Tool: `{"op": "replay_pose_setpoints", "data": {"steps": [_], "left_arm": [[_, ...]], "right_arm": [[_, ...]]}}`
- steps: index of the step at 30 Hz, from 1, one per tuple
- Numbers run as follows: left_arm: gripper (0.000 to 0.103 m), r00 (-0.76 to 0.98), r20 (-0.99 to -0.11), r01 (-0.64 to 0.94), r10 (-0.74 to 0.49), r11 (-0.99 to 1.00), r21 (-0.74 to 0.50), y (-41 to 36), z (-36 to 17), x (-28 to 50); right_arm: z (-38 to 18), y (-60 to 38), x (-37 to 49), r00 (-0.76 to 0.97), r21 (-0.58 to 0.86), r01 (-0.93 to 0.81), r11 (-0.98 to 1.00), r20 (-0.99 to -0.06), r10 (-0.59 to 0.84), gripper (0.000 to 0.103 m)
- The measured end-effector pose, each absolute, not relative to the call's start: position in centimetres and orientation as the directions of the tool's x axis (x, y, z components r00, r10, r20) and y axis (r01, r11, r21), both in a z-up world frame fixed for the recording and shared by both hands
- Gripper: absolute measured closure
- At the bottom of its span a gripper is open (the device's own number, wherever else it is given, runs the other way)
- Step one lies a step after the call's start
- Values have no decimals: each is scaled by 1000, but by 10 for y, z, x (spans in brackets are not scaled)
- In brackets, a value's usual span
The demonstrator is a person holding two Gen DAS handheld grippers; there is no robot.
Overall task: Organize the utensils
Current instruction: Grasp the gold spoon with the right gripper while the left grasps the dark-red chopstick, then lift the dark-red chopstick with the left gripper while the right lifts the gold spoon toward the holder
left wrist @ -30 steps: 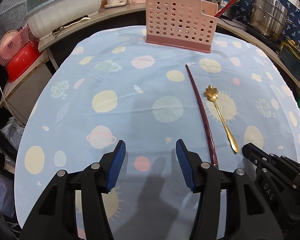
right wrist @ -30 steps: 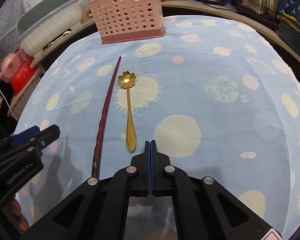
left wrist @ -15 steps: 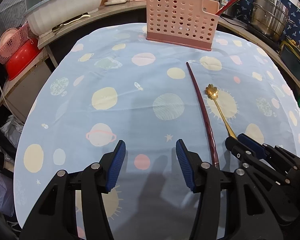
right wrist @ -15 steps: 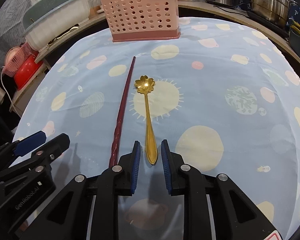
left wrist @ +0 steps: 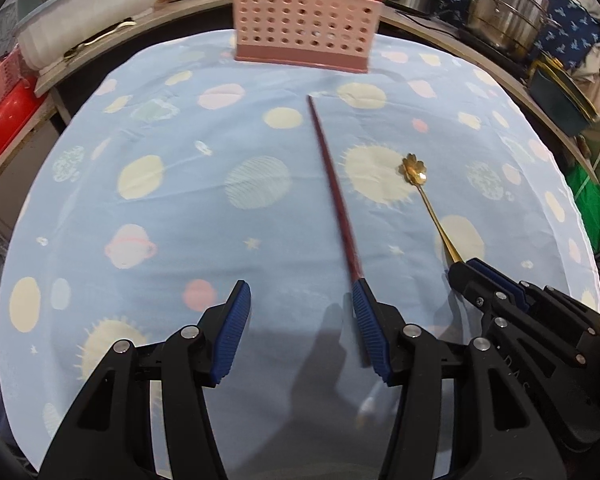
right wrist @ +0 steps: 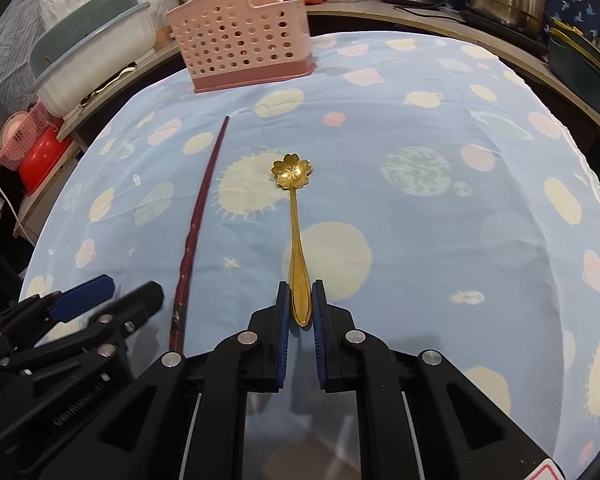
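Tabletop [right wrist: 440, 240]: blue planet-print cloth under your work.
Pink basket [right wrist: 240, 48]: upright at the far edge.
Left hand-held gripper [left wrist: 298, 300]: released, its right finger over the chopstick's near end.
Right hand-held gripper [right wrist: 300, 300]: pads either side of the spoon handle; contact unclear.
Dark red chopstick [right wrist: 198, 216]: flat, left of the spoon.
Gold flower spoon [right wrist: 294, 216]: flat, bowl pointing toward the basket.

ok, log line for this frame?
right gripper: astride gold spoon handle, not clamped | left gripper: open beside chopstick | caddy: far
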State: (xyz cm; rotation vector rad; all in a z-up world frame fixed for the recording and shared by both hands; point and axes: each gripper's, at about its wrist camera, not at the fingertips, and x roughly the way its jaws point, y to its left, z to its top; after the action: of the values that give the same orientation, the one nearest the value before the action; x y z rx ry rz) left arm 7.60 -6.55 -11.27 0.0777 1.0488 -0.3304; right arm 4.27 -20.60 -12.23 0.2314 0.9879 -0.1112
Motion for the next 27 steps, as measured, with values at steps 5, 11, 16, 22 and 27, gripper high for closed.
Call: {"op": "replay_pose_setpoints", "data": {"steps": [5,11,16,22,27], "left_arm": [[53,434,-870,331,-233,940,-86,-80,-122,69],[69,456,-862,347,-219,936,-54,-82,-122,65],[95,446,-865,355,-229,933,-64,-77,-121,65],[96,444,-864,326,-239,941,-93,-63,-111,64],[96,494,-837,304,-237,948,-90,-50,-89,63]], "right_arm": [[-121,-212,32,543,147,211,966,-839,9,92],[-123,-211,27,543,144,205,968,-840,10,92],[-121,-210,24,548,148,199,969,-836,15,92],[-111,-210,18,566,152,198,968,-825,14,92],[-97,-211,13,590,157,197,968,-807,11,92]]}}
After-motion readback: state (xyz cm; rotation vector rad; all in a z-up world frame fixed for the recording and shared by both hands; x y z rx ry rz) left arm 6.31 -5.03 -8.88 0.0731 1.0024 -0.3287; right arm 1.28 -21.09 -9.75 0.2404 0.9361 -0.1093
